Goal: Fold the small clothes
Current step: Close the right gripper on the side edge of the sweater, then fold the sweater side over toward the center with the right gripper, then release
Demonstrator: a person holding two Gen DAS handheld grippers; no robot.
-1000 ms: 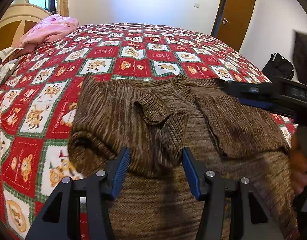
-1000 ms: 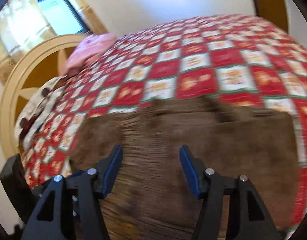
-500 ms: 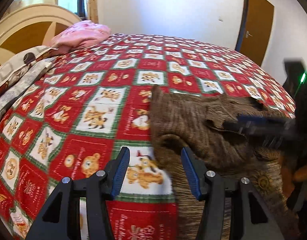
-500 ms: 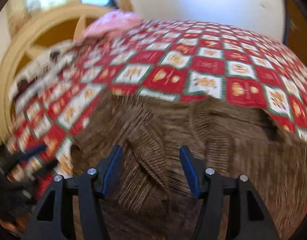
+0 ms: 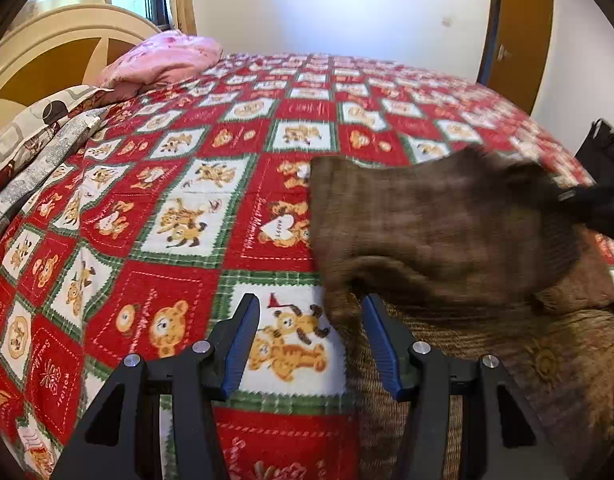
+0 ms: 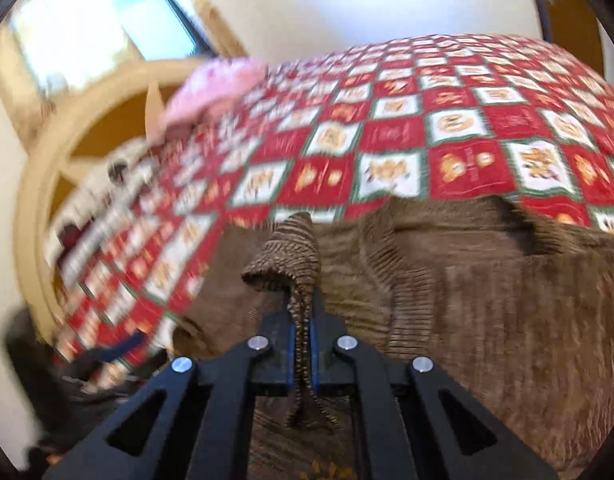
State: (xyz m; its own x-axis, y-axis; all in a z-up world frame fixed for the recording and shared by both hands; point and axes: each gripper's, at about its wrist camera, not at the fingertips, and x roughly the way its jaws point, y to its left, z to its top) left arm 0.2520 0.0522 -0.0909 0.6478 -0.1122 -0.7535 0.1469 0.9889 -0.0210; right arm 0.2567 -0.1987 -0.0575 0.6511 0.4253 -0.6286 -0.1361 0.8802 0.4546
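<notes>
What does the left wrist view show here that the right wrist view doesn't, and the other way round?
Left wrist only: the left gripper, jaws open and empty, over the quilt at the sweater's edge, plus a door.

Right wrist only: the right gripper, which has just closed, pinching a fold of the sweater.

Both: brown sweater, teddy-bear quilt, pink pillow, headboard.

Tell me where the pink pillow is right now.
Left wrist view, upper left: the pink pillow lies at the bed's head, against the cream headboard.

Ribbed brown knit sweater (image 6: pixel 487 300) on matt printed cotton quilt (image 5: pixel 227 168)
</notes>
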